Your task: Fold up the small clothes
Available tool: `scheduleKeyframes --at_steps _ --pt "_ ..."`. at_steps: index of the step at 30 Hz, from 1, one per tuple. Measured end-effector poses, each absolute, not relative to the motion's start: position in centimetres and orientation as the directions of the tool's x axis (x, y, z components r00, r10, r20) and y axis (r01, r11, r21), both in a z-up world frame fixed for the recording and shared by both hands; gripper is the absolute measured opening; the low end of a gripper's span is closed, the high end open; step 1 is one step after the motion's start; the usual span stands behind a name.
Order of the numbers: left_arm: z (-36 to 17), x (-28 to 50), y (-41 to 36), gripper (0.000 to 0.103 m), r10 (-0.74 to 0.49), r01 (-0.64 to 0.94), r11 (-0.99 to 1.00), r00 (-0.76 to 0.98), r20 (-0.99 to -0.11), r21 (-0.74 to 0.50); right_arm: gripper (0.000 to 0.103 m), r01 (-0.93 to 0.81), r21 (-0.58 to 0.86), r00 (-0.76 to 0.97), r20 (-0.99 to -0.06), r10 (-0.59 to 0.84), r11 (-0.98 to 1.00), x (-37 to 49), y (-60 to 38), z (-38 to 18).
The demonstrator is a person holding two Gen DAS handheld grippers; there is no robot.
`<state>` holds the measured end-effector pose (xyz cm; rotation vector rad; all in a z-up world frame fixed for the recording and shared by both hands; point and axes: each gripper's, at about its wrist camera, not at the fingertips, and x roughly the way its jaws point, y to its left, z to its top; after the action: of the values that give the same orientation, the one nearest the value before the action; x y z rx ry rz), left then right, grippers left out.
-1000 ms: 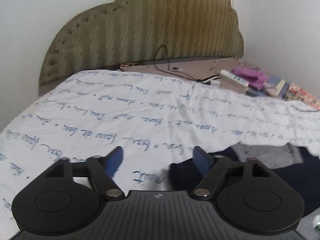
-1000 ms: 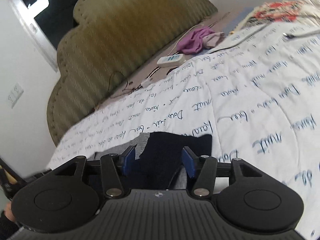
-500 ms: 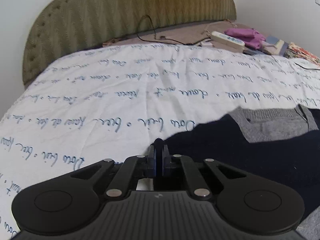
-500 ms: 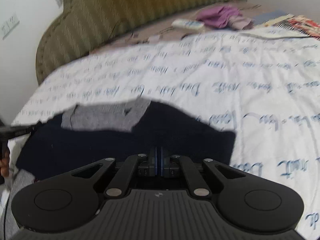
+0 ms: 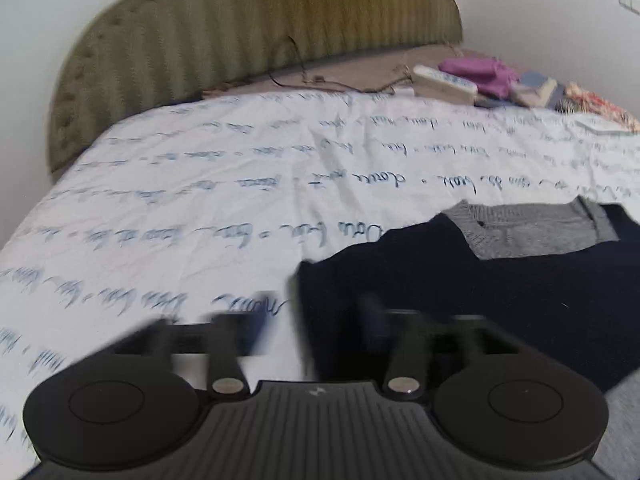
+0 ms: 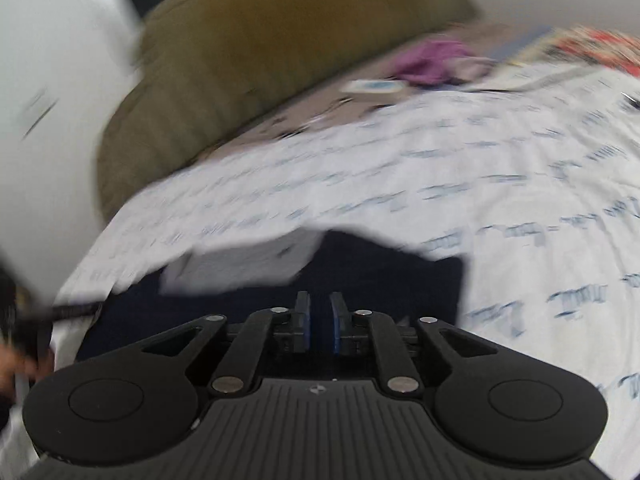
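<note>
Left gripper point(image 5: 316, 320) fingers spread and released, blurred; right gripper point(image 6: 319, 326) fingers nearly closed on the near edge of the navy garment point(image 6: 380, 276). Garment lies flat on the bed point(image 5: 200, 208), grey lining point(image 5: 532, 232) exposed; folding appears barely begun.

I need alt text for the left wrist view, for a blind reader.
Open black tongs, blurred, hover over the edge of a dark navy garment with a grey collar, lying on a white bedspread printed with blue handwriting. An olive headboard stands behind.
</note>
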<state>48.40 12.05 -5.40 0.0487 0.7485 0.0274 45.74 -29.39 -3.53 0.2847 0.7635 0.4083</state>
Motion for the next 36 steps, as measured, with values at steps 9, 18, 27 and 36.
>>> scheduleKeyframes --at_steps 9,18,27,36 --pt "-2.4 37.3 13.4 0.074 -0.037 0.005 0.999 0.802 -0.596 -0.054 0.033 -0.175 0.394 0.632 -0.658 0.41 0.902 43.7 -28.2 -3.7" --pt "3.6 18.4 23.0 0.085 -0.149 0.004 0.957 0.863 -0.482 -0.288 0.078 -0.317 0.568 0.532 -0.556 0.639 0.759 24.9 -30.3 -0.5" --pt "8.7 10.8 28.4 0.085 -0.115 -0.051 0.917 0.916 -0.384 -0.395 0.069 -0.029 0.76 0.361 -0.597 0.716 0.649 14.4 -34.0 -5.4" --pt "13.6 8.8 29.2 0.099 0.104 -0.174 0.971 0.924 -0.367 -0.162 0.07 0.061 0.721 0.476 -0.629 0.615 0.69 8.8 -38.5 -4.9"
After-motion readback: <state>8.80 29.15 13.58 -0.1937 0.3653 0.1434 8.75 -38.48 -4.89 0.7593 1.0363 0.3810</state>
